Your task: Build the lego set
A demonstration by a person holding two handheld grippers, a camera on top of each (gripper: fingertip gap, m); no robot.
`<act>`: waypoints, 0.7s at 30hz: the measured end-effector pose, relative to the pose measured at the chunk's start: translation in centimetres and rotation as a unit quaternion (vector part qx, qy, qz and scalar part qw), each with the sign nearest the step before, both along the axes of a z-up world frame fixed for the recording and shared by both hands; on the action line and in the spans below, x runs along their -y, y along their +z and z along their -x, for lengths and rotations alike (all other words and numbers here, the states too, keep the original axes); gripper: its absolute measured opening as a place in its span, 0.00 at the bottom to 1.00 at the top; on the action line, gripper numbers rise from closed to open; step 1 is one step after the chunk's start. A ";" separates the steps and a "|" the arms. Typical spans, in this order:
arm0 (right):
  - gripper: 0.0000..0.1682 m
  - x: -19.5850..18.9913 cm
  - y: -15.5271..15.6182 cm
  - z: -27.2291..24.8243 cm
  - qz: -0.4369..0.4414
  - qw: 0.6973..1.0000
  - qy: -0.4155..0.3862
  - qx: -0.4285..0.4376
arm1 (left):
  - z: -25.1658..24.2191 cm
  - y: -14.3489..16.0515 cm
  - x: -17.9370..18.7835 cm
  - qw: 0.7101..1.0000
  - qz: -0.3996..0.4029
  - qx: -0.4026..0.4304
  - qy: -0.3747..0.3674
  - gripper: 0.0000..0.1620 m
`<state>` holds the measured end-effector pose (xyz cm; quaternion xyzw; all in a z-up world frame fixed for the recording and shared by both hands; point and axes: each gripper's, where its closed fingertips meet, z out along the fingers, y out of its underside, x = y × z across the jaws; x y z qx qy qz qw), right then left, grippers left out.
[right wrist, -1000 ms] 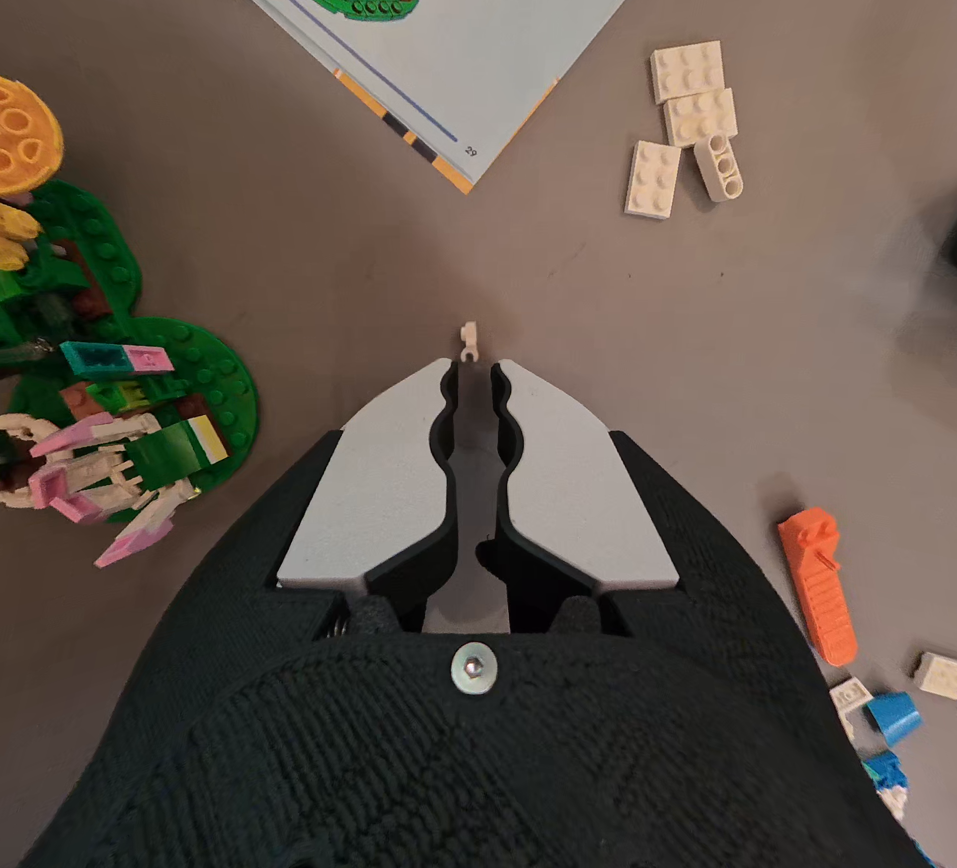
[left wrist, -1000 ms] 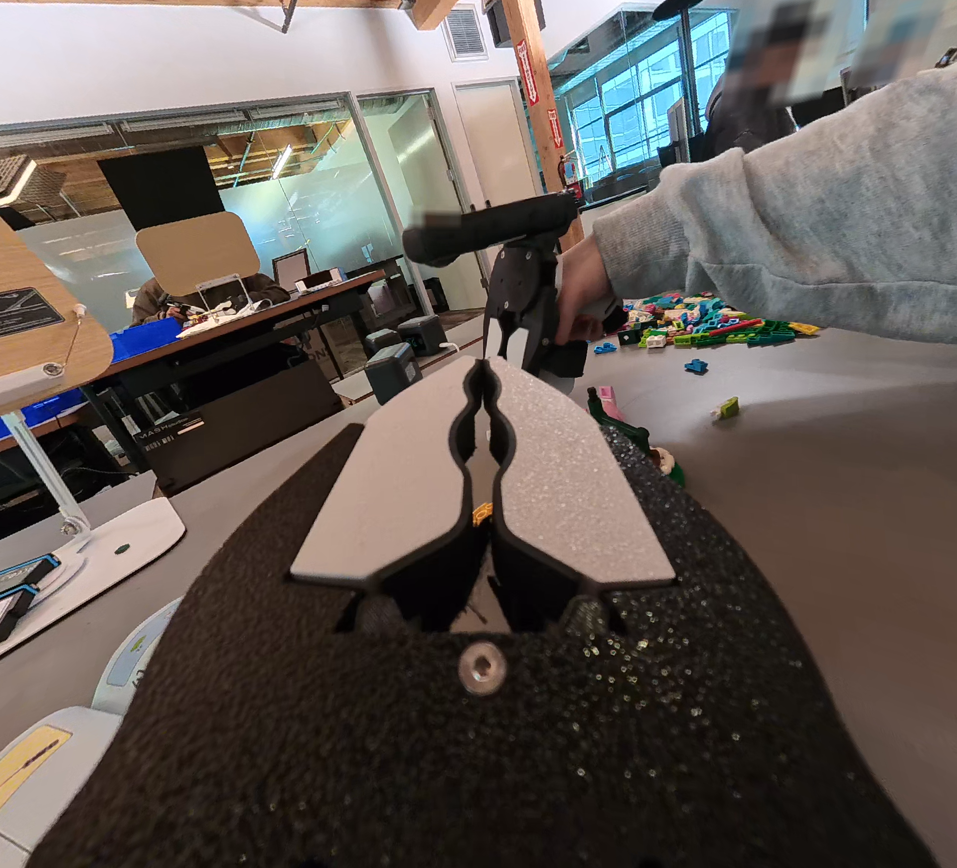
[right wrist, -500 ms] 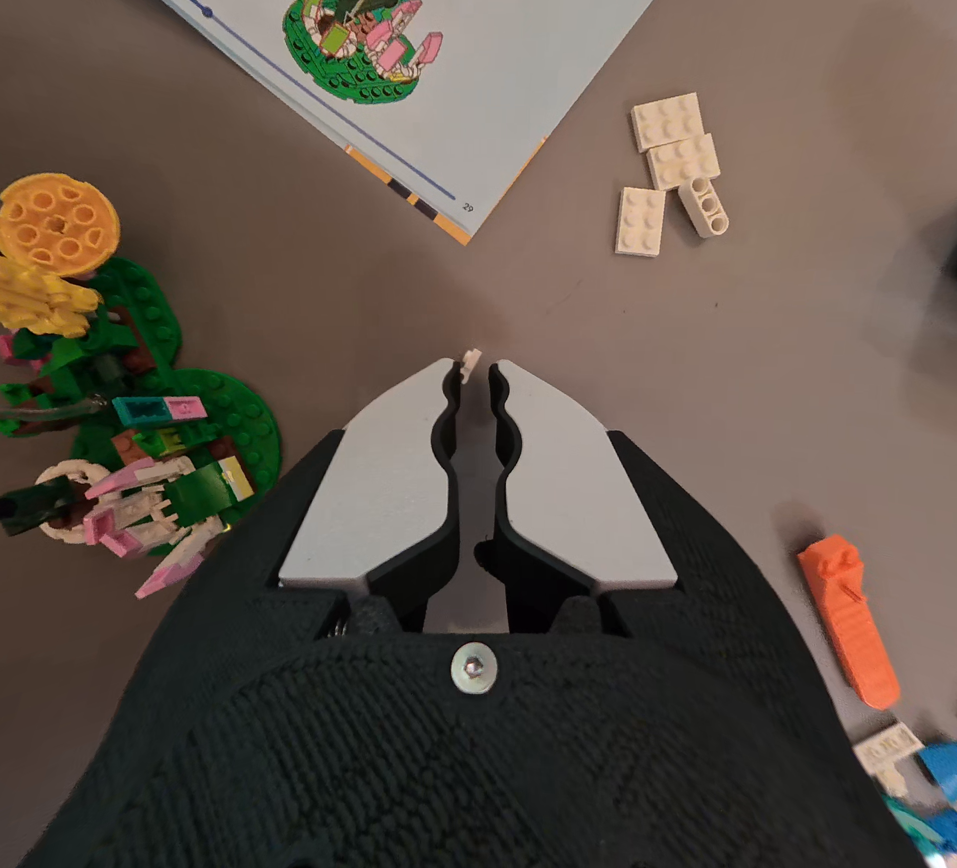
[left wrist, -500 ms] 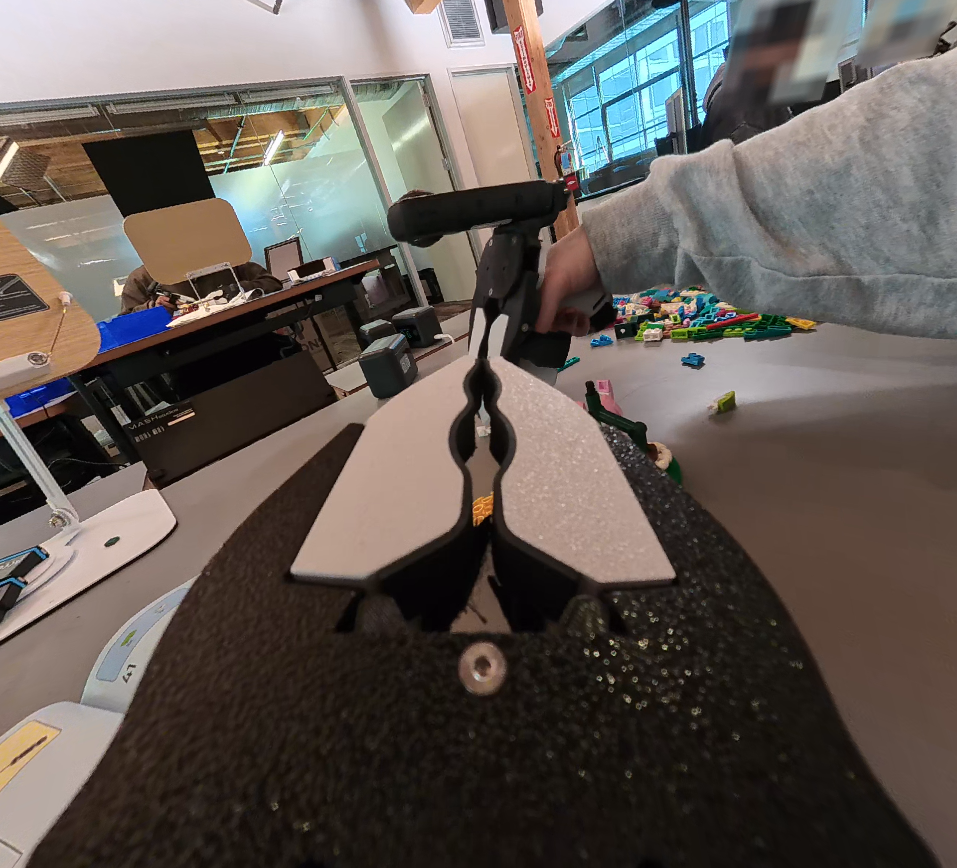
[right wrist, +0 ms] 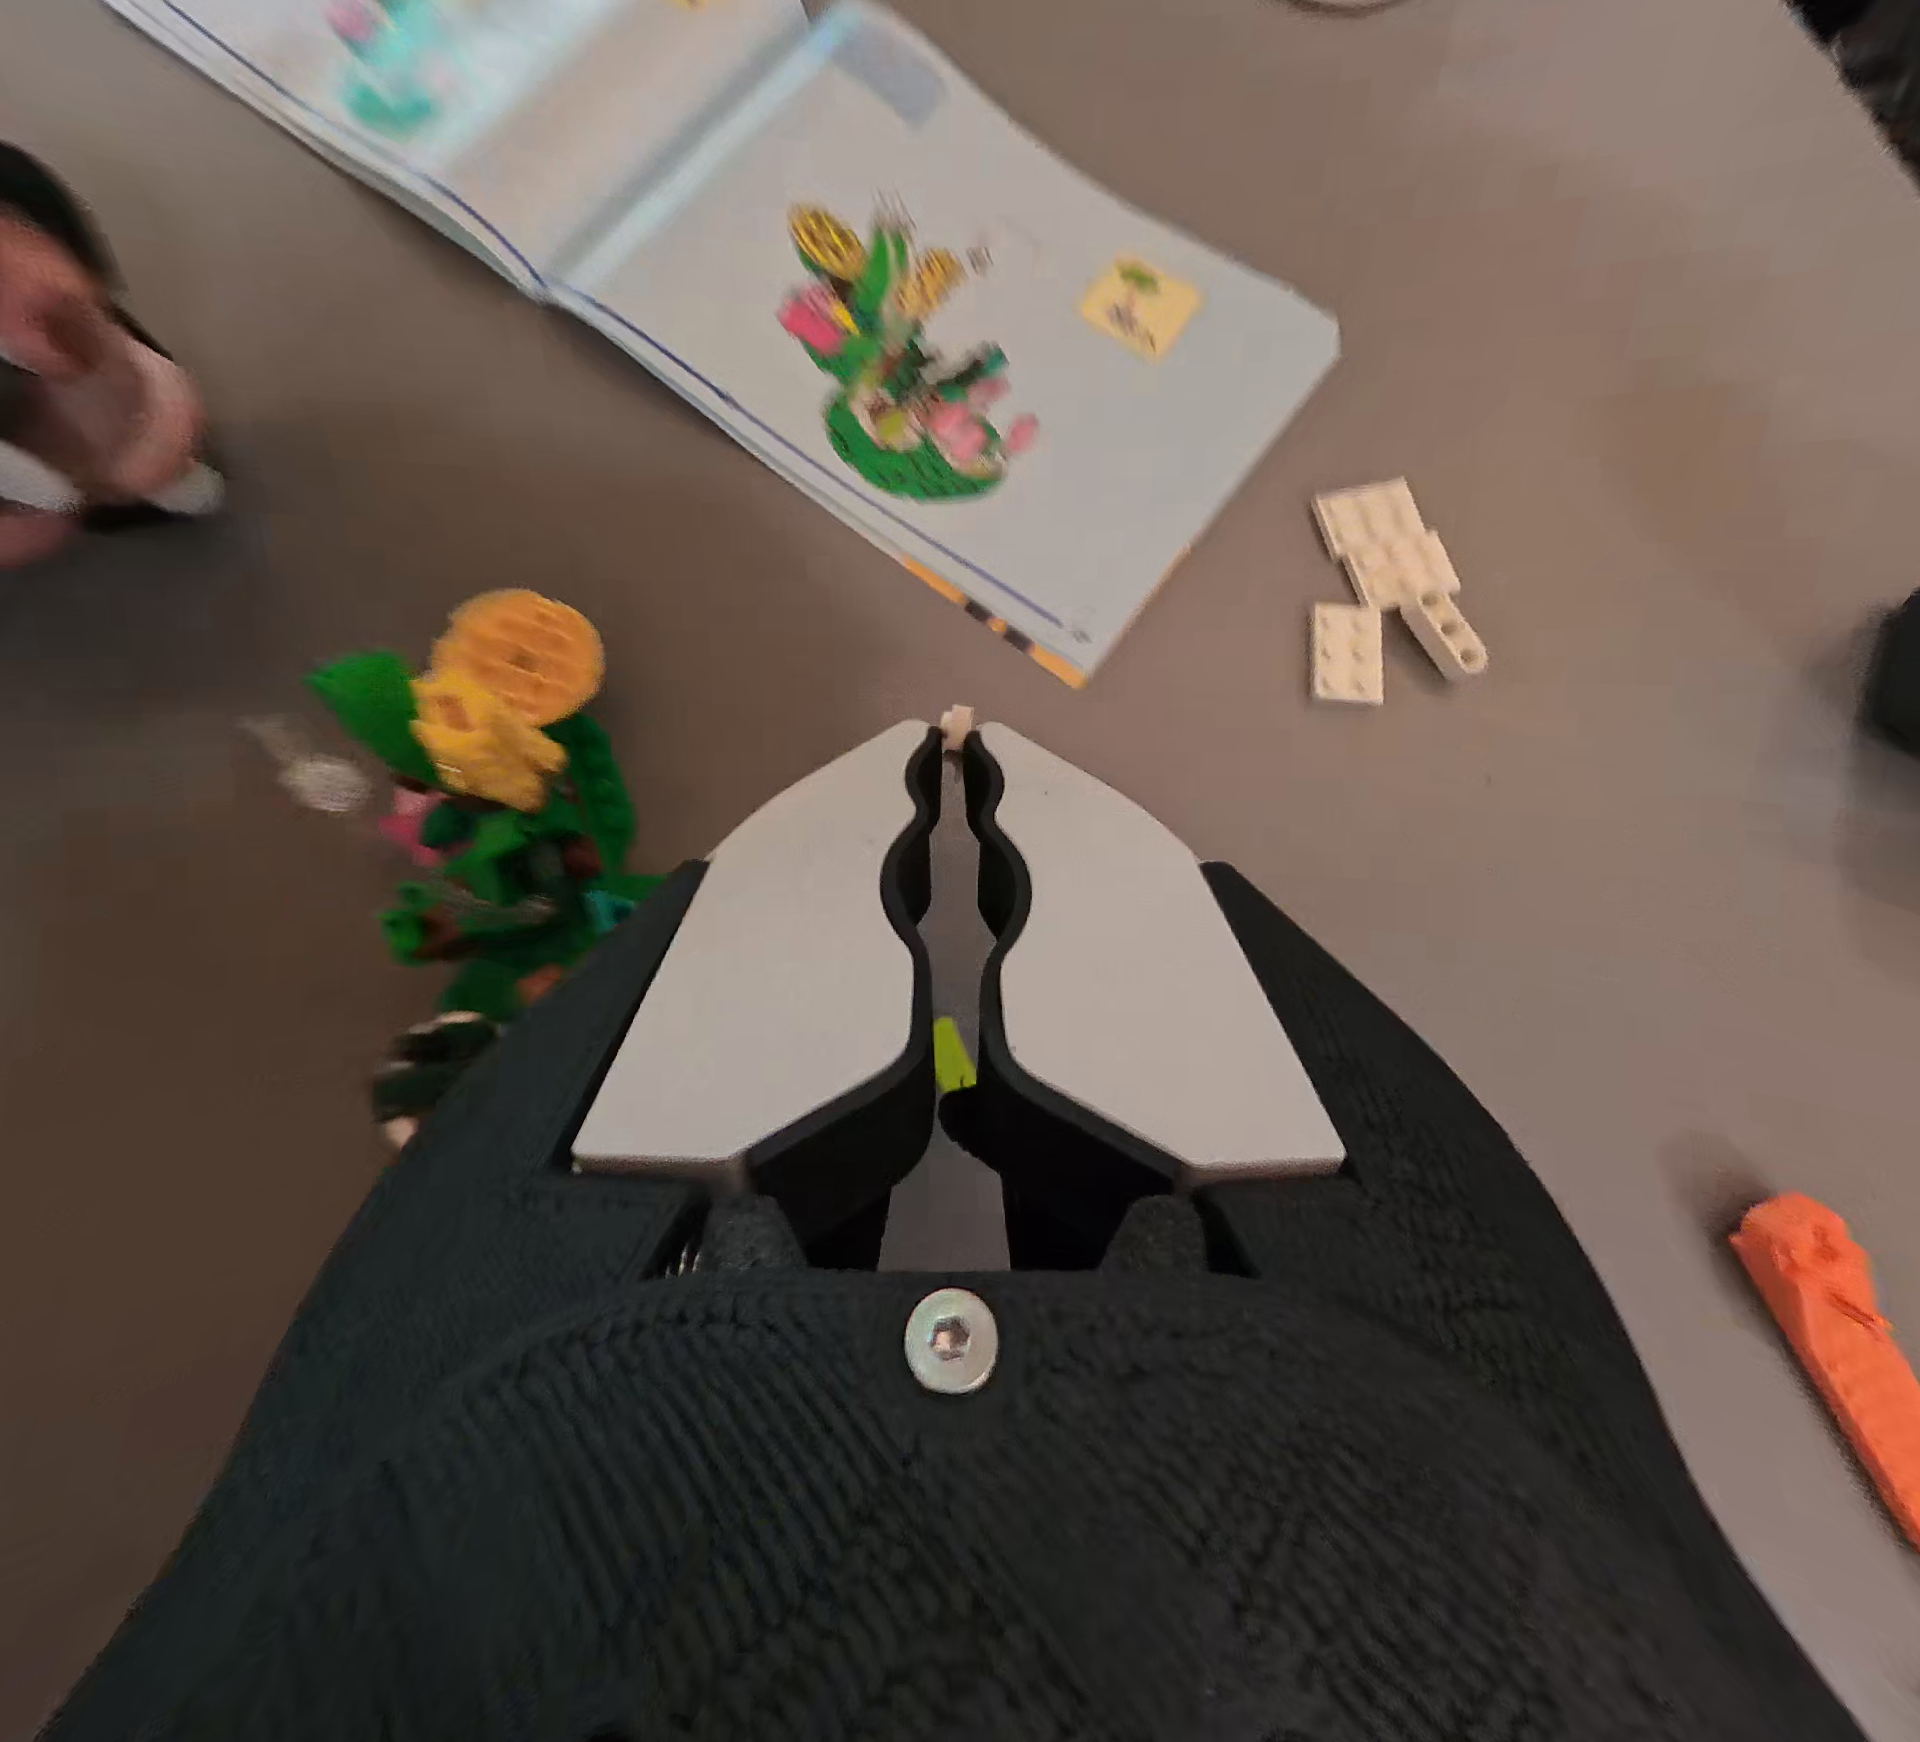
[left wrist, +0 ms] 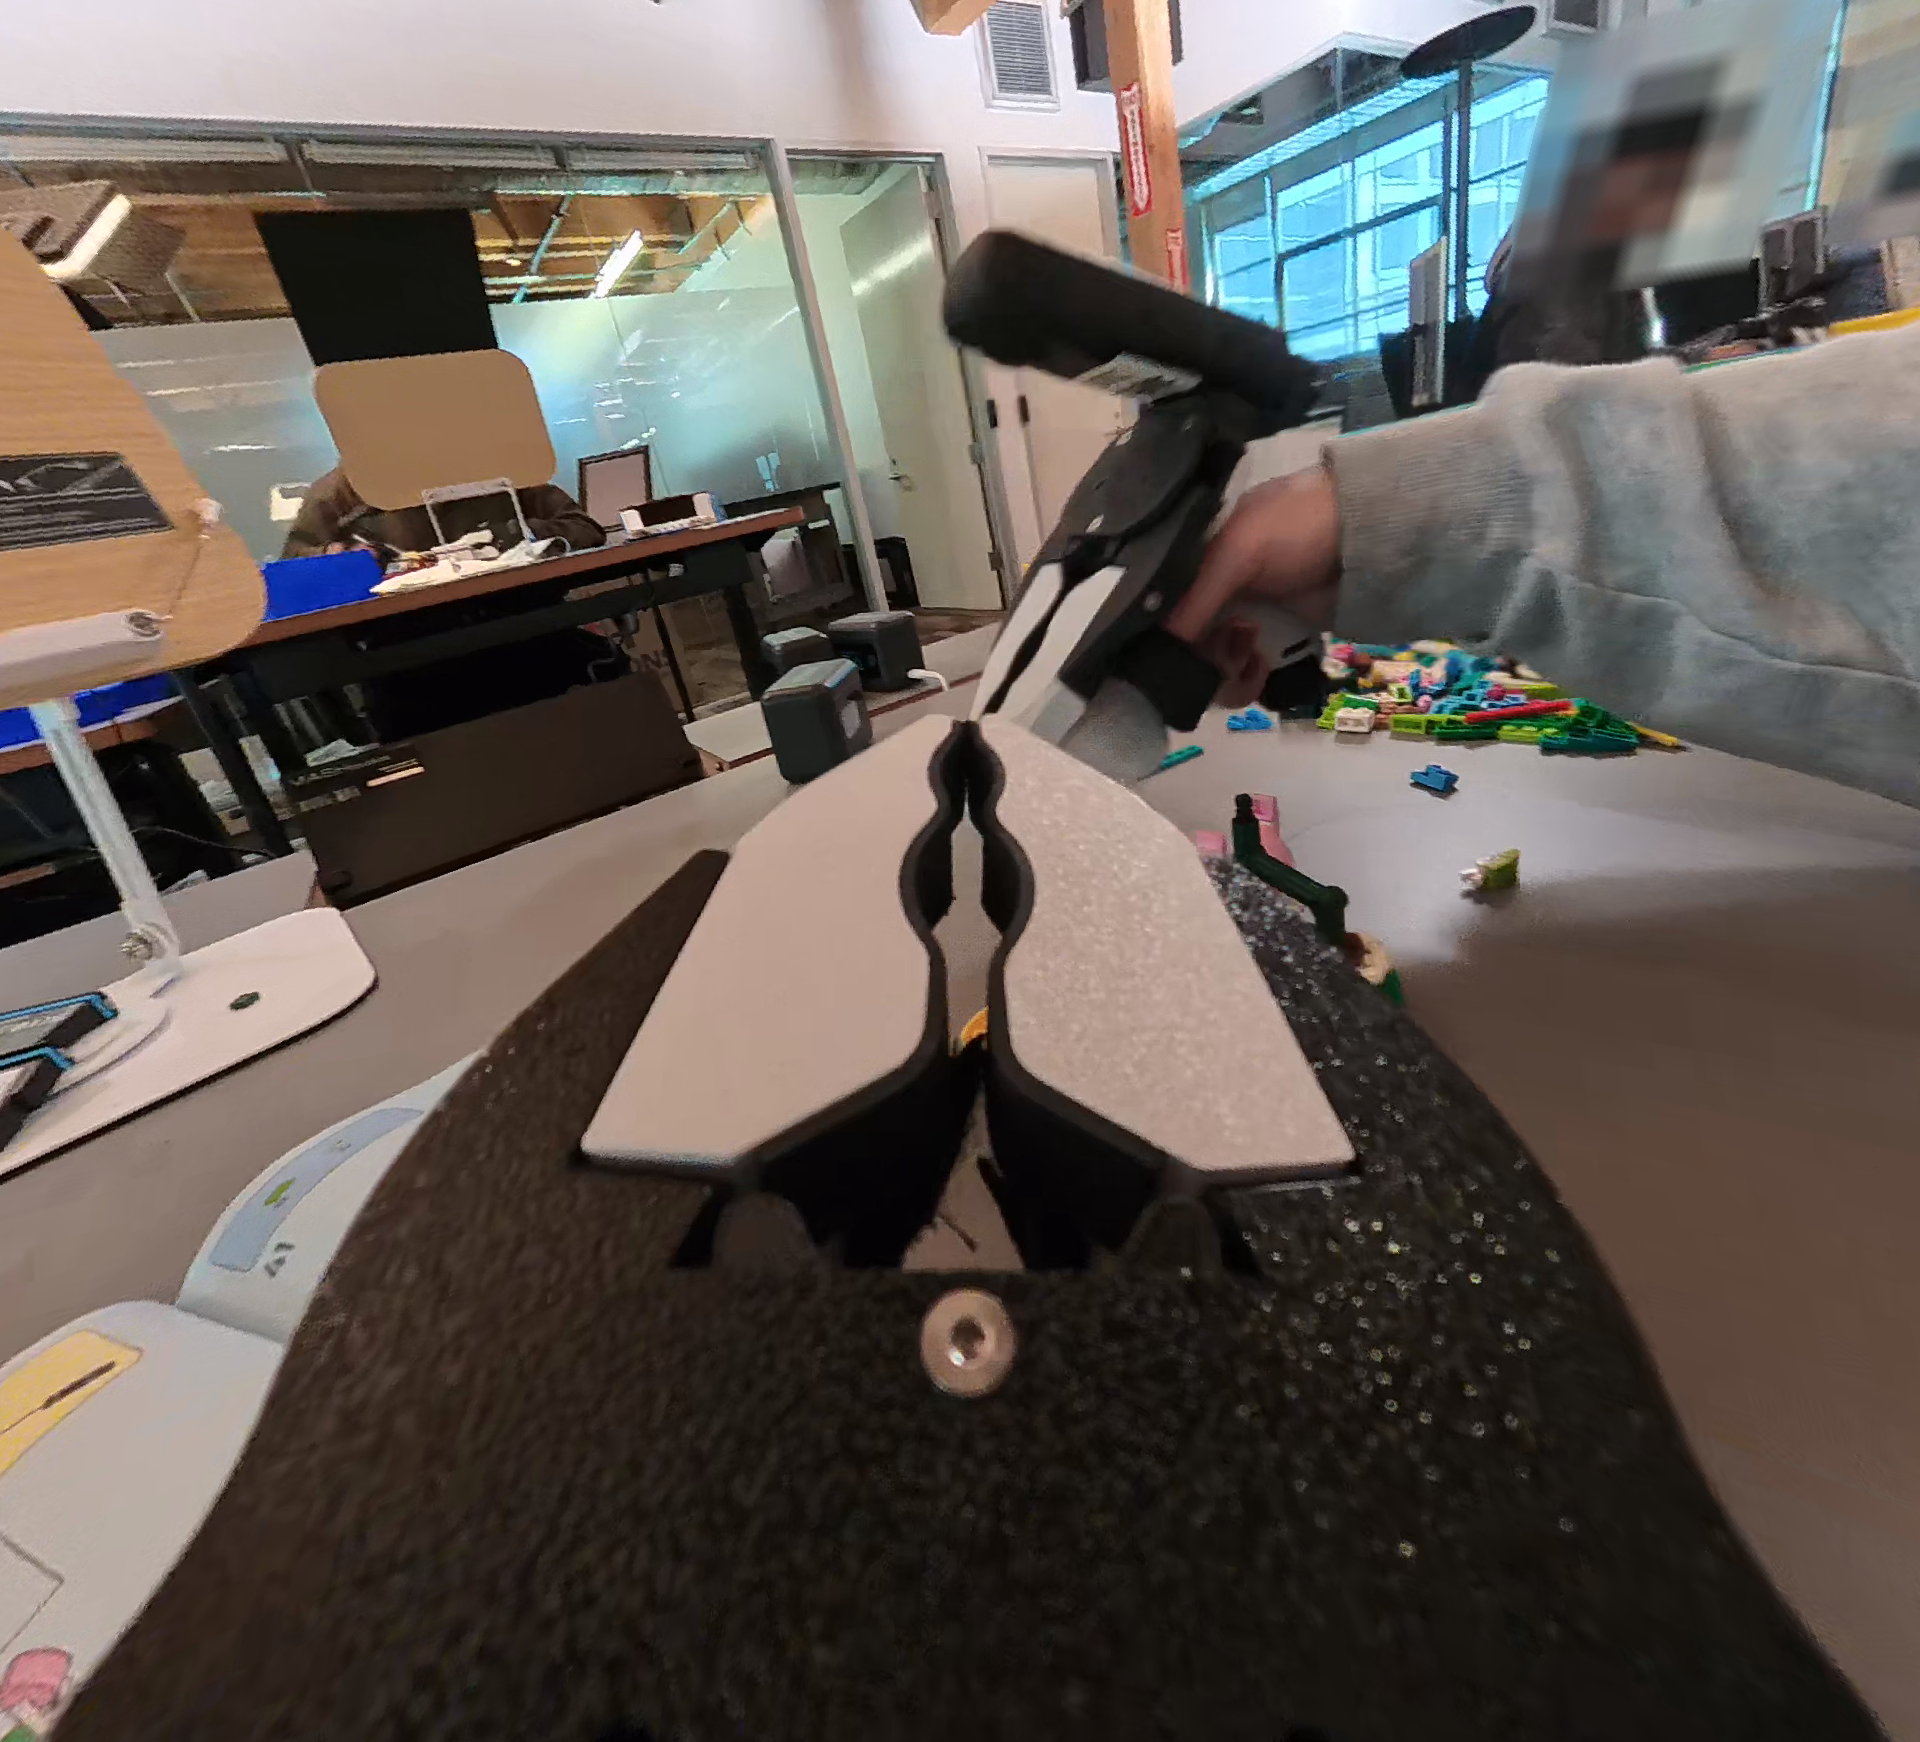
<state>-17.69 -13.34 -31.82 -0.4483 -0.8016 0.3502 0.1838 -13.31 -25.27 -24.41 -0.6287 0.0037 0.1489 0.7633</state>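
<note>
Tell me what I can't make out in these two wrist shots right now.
- Small white piece, right wrist view: pinched at the right gripper tips, too tiny to tell its shape.
- Flower model, right wrist view: motion-blurred, lower part hidden by the gripper body.
- Instruction booklet, right wrist view: drawings blurred.
- Left gripper, left wrist view: shut; anything held cannot be seen.

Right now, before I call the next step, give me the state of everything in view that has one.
right gripper: shut on small white piece, lifted
left gripper: shut, nothing visible between its tips
instruction booklet: open, flat on table
flower model: partly built, standing on table
orange brick separator: lying unused
white plates: loose, clustered on table
</note>
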 end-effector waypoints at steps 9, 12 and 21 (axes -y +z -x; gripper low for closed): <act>0.02 4.3 6.8 -6.3 0.094 0.984 -0.019 -0.149 | -1.8 0.7 0.1 0.998 -0.019 -0.053 -0.018 0.00; 0.01 4.4 6.6 -8.7 0.102 0.980 -0.052 -0.165 | -3.4 0.5 -0.2 0.996 -0.017 -0.058 -0.059 0.00; 0.01 10.6 7.8 -13.5 0.387 0.907 -0.038 -0.162 | -9.7 -0.8 -1.2 0.972 0.020 -0.194 -0.128 0.22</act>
